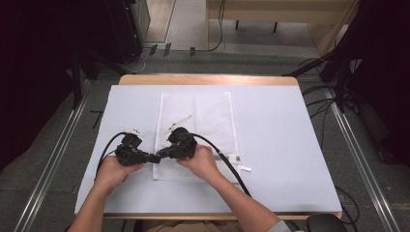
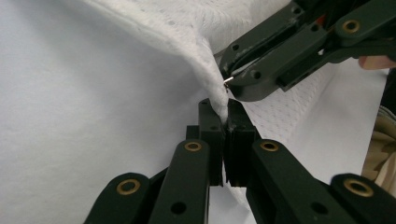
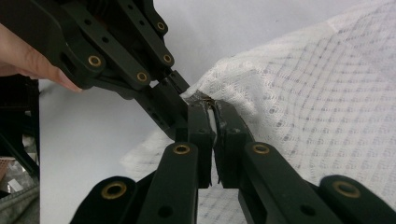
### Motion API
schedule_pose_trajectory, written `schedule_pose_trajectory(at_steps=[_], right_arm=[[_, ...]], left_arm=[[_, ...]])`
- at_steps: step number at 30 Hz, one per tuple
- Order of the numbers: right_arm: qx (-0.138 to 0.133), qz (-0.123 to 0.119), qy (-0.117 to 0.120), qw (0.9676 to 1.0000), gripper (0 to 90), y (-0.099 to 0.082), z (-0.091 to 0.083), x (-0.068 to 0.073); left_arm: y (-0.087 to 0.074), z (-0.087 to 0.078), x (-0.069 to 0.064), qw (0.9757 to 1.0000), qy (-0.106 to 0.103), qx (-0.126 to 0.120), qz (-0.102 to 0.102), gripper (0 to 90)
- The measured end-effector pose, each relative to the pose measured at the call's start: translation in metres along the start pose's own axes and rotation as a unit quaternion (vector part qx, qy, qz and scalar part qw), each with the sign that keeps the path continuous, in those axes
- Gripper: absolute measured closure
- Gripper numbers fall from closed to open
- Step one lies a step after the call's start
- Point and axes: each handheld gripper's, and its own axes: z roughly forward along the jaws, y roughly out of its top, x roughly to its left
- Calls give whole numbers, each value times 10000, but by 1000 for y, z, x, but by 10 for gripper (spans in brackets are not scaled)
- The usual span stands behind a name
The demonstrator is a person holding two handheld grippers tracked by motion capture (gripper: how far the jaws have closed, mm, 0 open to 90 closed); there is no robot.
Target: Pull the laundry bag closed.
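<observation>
A white mesh fabric bag point(image 1: 196, 130) lies flat on the white-covered bench point(image 1: 280, 145), its near left corner lifted. The left gripper point(image 2: 223, 122) has its fingers clamped on that corner's edge; the right gripper point(image 3: 211, 122), nose to nose with it, is clamped on the same corner, apparently at a small metal zip pull point(image 2: 227, 80). This looks like the start of unzipping: next, the left should anchor while the right draws the pull along the edge.
</observation>
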Motion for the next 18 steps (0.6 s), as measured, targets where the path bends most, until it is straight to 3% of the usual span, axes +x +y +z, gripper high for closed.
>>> schedule_pose_trajectory(at_steps=[18], right_arm=[[10, -30, -118, 9999, 880, -6, -3, -6]], left_arm=[[-3, -8, 2, 9998, 61, -166, 56, 882]])
